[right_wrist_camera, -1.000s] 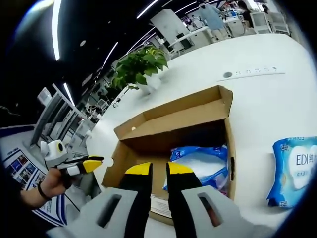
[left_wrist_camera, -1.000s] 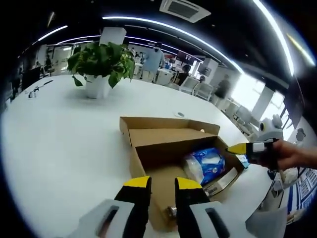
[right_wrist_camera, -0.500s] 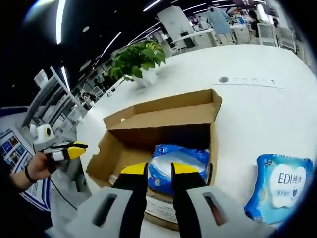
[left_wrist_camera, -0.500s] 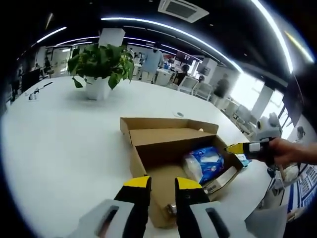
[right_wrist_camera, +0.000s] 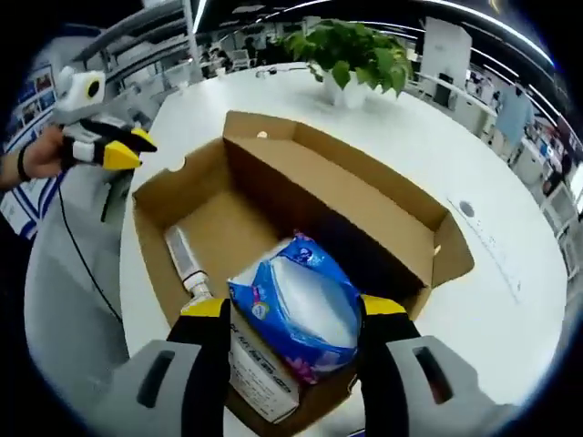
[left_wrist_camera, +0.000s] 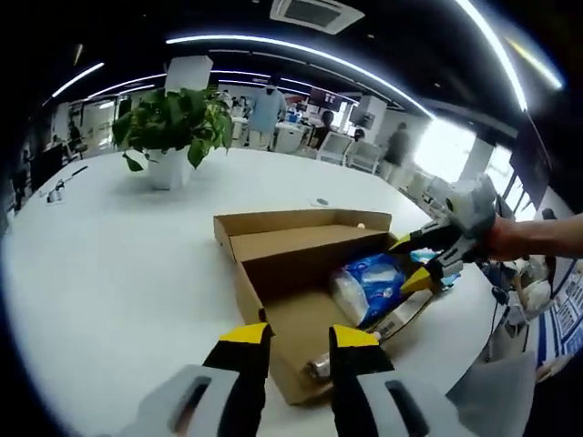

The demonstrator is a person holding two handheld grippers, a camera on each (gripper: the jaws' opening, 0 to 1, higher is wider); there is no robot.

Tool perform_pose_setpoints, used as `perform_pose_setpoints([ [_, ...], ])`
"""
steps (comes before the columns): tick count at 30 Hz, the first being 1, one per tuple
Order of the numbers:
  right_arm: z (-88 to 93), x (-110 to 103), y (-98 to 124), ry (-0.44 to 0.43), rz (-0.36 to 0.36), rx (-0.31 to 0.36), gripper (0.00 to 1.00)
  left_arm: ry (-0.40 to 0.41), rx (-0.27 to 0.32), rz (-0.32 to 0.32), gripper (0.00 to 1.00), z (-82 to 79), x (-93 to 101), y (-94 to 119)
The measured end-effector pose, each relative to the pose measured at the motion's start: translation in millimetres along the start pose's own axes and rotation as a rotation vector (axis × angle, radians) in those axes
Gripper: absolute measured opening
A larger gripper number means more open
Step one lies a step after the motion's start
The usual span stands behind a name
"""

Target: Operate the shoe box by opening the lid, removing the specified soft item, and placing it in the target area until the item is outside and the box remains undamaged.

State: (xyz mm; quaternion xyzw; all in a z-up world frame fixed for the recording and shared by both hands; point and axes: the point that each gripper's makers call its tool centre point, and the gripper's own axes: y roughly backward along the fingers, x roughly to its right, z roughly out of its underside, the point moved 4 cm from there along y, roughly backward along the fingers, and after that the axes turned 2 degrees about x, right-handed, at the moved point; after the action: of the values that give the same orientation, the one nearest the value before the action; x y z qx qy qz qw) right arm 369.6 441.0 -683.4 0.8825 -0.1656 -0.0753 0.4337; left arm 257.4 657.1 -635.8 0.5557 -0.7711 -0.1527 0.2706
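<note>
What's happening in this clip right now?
A person is emptying an open brown cardboard shoe box on a white table. The right tool is open, its yellow-tipped jaws straddling a blue-and-white soft plastic pack that is in the box; whether they touch it is unclear. The left tool hangs near the box's other end, gripping nothing.

We can't read the print on the blue pack (right_wrist_camera: pixel 301 309) in the right gripper view; its near end drops behind the box (right_wrist_camera: pixel 364 209) wall and the label (right_wrist_camera: pixel 260 373) there stays illegible. The tube (right_wrist_camera: pixel 187 264) beside it runs under the left jaw of the right gripper (right_wrist_camera: pixel 296 314). In the left gripper view, the pack's far right side sits behind the box wall, and the left gripper (left_wrist_camera: pixel 299 337) covers the box's near corner. Background people (left_wrist_camera: pixel 264 114) are blurred.
</note>
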Motion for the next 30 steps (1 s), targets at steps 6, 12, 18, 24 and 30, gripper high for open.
perform_pose_setpoints([
  [6,-4.8,5,-15,0.067,-0.026,-0.042,0.6,-0.035,-0.016,0.026,0.32,5.3,1.9,4],
  [12,-2.7,6,-29,0.147,-0.069,-0.115,0.61,-0.076,-0.044,0.063,0.39,11.4,2.9,6],
  [18,1.3,4,-41,0.242,-0.09,-0.199,0.59,-0.12,-0.062,0.083,0.45,19.0,3.6,9],
  [24,1.1,3,-52,0.341,-0.137,-0.265,0.62,-0.192,-0.095,0.096,0.48,28.7,9.1,10],
  [30,10.8,0,-67,0.463,-0.158,-0.355,0.61,-0.202,-0.092,0.116,0.49,28.8,13.5,8],
])
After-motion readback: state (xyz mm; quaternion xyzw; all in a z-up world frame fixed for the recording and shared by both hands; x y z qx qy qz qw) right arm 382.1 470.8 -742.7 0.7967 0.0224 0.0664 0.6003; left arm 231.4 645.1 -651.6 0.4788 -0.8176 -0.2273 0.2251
